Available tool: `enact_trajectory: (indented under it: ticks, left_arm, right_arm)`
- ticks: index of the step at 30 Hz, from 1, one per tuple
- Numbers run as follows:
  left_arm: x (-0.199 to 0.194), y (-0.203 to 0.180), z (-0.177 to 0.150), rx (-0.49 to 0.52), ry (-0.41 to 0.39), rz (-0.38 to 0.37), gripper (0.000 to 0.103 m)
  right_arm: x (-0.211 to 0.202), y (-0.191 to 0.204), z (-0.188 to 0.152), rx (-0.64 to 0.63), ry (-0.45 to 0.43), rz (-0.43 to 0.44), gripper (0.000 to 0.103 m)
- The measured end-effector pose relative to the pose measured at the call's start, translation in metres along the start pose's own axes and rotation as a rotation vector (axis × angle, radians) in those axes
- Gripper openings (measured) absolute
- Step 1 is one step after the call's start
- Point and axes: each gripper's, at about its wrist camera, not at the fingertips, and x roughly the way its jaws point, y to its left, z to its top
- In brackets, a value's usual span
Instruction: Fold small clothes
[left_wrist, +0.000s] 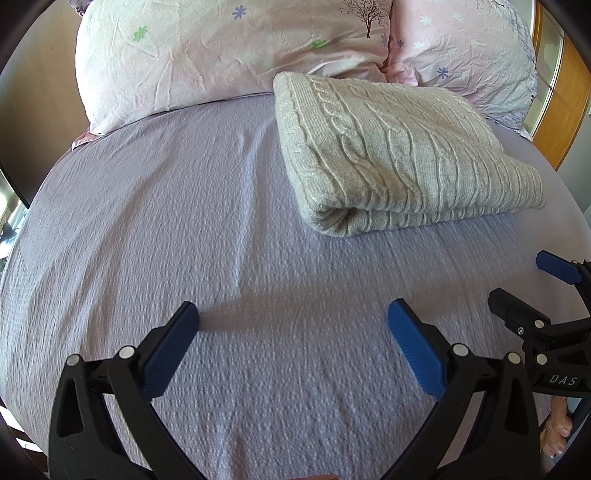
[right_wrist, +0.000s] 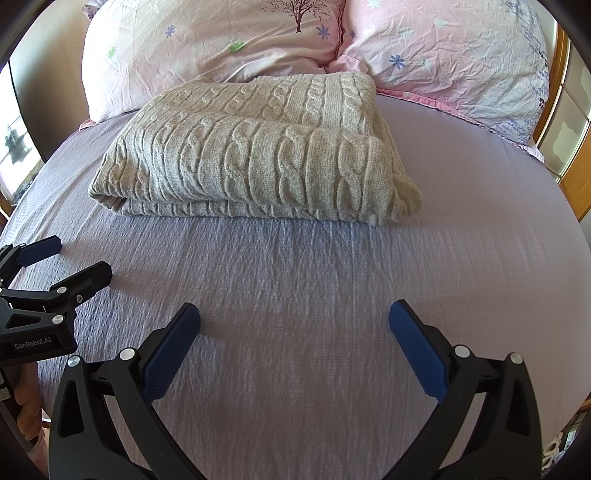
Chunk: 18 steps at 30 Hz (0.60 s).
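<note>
A beige cable-knit sweater (left_wrist: 399, 155) lies folded into a thick rectangle on the lilac bed sheet (left_wrist: 184, 240), close to the pillows; it also shows in the right wrist view (right_wrist: 255, 155). My left gripper (left_wrist: 293, 317) is open and empty, hovering over bare sheet in front of and left of the sweater. My right gripper (right_wrist: 294, 317) is open and empty, over bare sheet in front of the sweater. Each gripper shows at the edge of the other's view, the right one (left_wrist: 528, 284) and the left one (right_wrist: 70, 258), both apart from the sweater.
Two pink floral pillows (left_wrist: 207, 55) (right_wrist: 443, 55) lie against the head of the bed behind the sweater. A wooden frame (left_wrist: 569, 110) stands at the right. The sheet (right_wrist: 332, 277) spreads wide in front of the sweater.
</note>
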Motion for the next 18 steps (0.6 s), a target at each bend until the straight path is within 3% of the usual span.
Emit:
enact_trajectory:
  ticks: [18]
  left_arm:
    - [0.0034,0.0002,0.0043,-0.005,0.010,0.001,0.101]
  right_arm:
    - [-0.0002,-0.0002,0.0004,0.000,0.001,0.000,0.102]
